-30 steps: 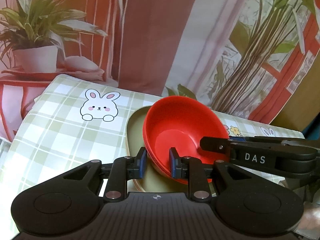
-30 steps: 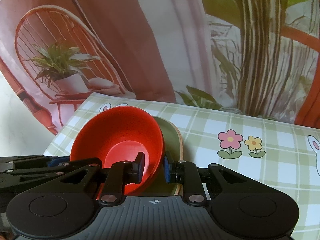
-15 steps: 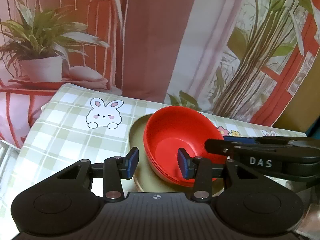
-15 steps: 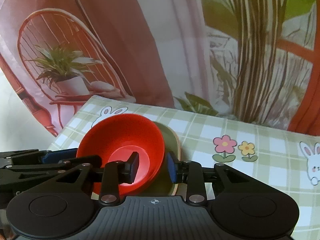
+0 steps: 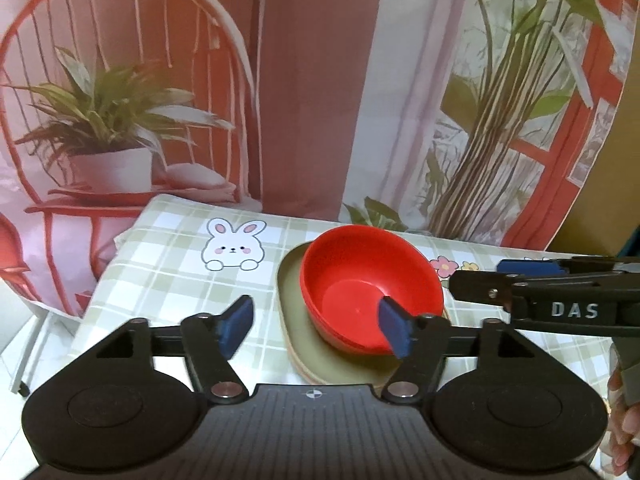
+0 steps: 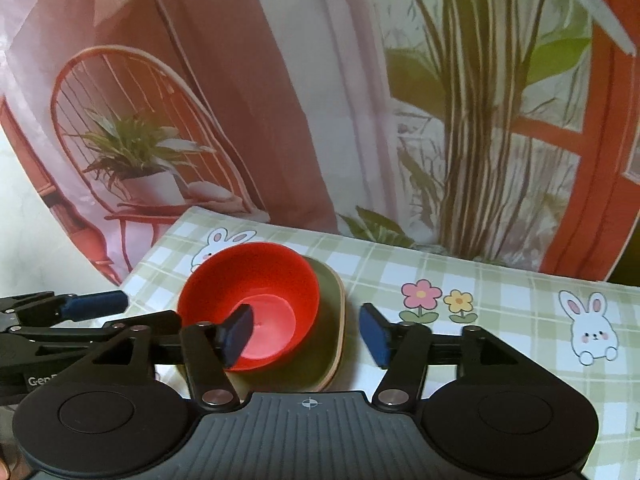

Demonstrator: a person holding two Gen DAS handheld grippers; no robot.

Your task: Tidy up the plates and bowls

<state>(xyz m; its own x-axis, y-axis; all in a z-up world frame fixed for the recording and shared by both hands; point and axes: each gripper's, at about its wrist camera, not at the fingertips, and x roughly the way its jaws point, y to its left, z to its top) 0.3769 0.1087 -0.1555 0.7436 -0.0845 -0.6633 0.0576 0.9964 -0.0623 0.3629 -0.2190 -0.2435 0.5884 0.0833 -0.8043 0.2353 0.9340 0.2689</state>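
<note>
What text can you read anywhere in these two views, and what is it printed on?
"DAS": white letters on the side of the right gripper, seen from the left wrist view.
"Gen": white letters on the left gripper body at the right wrist view's left edge; the rest is cut off behind the near gripper's body.
The tablecloth carries only bunny and flower drawings, no words.

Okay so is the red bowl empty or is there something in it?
Empty. The red bowl sits upright on the olive plate, and both views show only its bare red bottom; one right finger hides a small patch.
</note>
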